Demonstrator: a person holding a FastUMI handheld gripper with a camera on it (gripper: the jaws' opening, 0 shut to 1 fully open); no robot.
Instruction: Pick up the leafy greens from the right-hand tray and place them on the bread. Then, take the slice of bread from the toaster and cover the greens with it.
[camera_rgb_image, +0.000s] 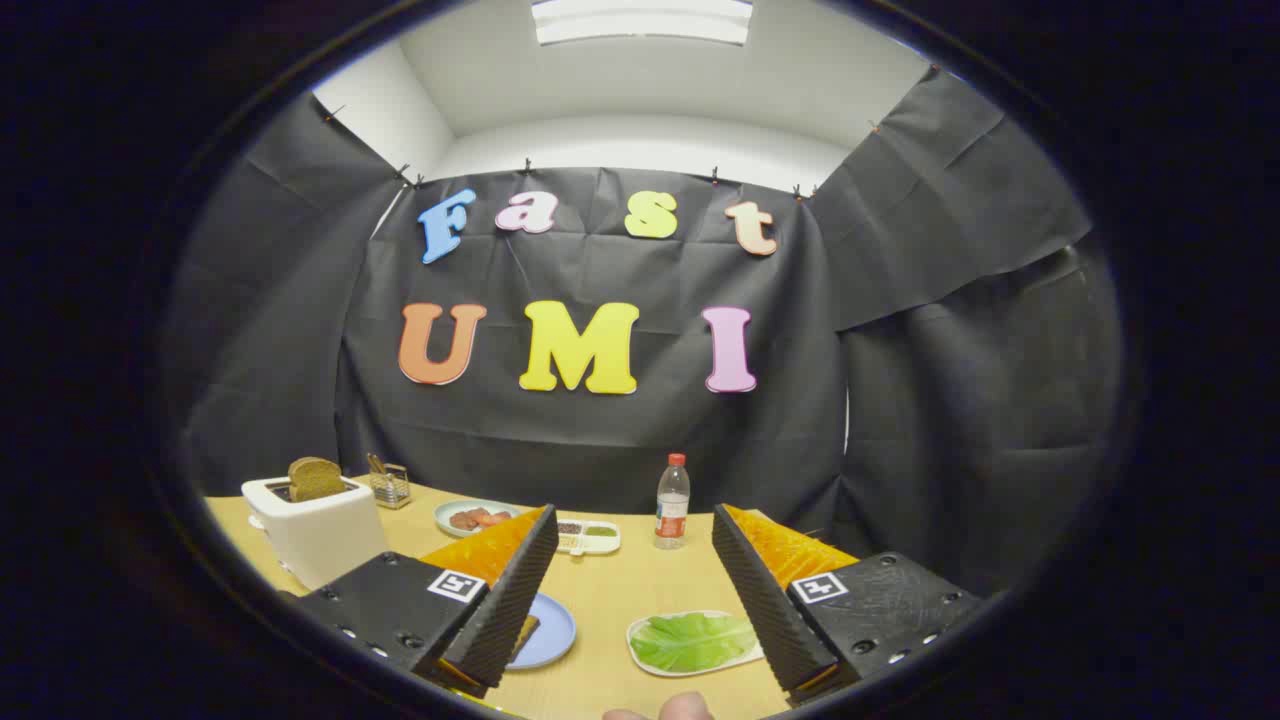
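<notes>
My gripper (634, 560) is open above the wooden table (620, 590), its two fingers spread wide with nothing between them. Flat green leafy greens (692, 641) lie on a white tray (640, 632) just inside my right finger. A blue plate (553, 632) sits by my left finger, which hides most of the brown bread (526, 632) on it. At the far left stands a white toaster (318, 528) with a dark bread slice (315, 478) sticking up out of its slot.
Beyond the fingers are a clear bottle with a red cap (672, 502), a small divided white dish (590, 536), a light plate with reddish food (470, 517) and a wire rack (390, 486). A fingertip (685, 707) shows near the table's front edge.
</notes>
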